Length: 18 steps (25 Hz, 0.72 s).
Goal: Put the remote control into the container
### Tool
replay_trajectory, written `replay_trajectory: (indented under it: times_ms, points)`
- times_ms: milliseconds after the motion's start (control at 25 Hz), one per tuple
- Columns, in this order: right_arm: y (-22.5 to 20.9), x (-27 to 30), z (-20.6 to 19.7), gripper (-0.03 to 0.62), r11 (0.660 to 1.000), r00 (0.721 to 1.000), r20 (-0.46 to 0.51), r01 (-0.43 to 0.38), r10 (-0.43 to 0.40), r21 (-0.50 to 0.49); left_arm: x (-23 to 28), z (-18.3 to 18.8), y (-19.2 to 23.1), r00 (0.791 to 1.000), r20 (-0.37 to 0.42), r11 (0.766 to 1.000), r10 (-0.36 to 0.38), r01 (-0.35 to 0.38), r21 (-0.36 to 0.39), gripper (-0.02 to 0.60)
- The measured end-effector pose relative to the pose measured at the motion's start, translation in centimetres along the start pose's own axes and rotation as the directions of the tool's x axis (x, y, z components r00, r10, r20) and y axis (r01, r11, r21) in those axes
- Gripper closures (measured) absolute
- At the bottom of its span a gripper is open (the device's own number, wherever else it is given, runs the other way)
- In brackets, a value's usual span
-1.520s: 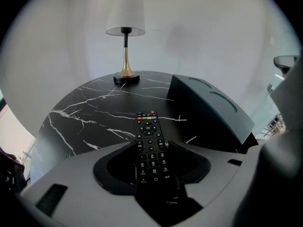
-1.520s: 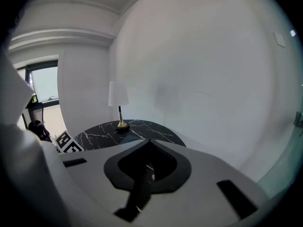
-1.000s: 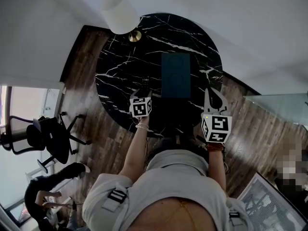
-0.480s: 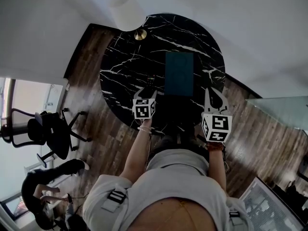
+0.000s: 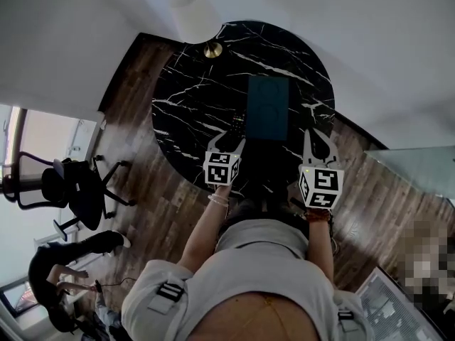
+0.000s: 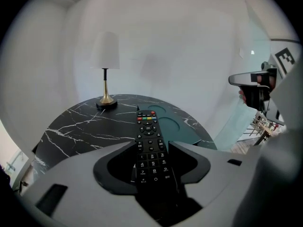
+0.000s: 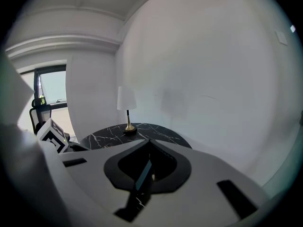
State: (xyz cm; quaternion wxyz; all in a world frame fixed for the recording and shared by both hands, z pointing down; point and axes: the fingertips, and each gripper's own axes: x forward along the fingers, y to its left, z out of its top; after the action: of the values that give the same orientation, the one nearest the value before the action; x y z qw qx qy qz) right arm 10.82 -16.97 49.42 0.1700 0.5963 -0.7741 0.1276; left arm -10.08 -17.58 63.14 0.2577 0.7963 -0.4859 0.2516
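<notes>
Round black marble table (image 5: 206, 91) on a wood floor (image 5: 142, 155), white walls around it, and an office chair (image 5: 71, 194) off to the left.

From the head view, the lamp (image 5: 195, 16) stands at the far edge of the table and the dark teal container (image 5: 268, 107) lies flat right of the middle. My left gripper (image 5: 229, 142) has the remote control (image 5: 236, 124) sticking out ahead of it, just beside the container's near left corner. My right gripper (image 5: 316, 144) sits at the table's near right edge, apart from the container.

In the left gripper view, both jaws are clamped on the lower half of the remote, buttons facing up. Its top end points toward the container, which has two round recesses.

In the right gripper view, the jaw tips meet with nothing between them. The lamp is straight ahead across the table.
</notes>
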Motion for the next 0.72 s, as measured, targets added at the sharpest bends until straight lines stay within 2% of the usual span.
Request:
replay_trajectory:
  times_ms: [280, 560, 720]
  points:
    - [0.0, 0.0, -0.1, 0.583, 1.000, 1.000, 0.004, -0.011, 0.011, 0.007, -1.0, -0.5, -3.0, 0.999, -0.012, 0.997, -0.042, 0.043, 0.070, 0.356]
    - [-0.2, -0.1, -0.5, 0.583, 1.000, 1.000, 0.001, -0.013, 0.013, 0.007, -1.3, -2.0, -6.3, 0.993, -0.050, 0.990, -0.111, 0.114, 0.084, 0.356]
    - [-0.5, -0.3, -0.8, 0.583, 1.000, 1.000, -0.004, -0.008, 0.008, 0.012, -1.3, -3.2, -8.1, 0.985, -0.090, 0.980, -0.150, 0.160, 0.115, 0.356]
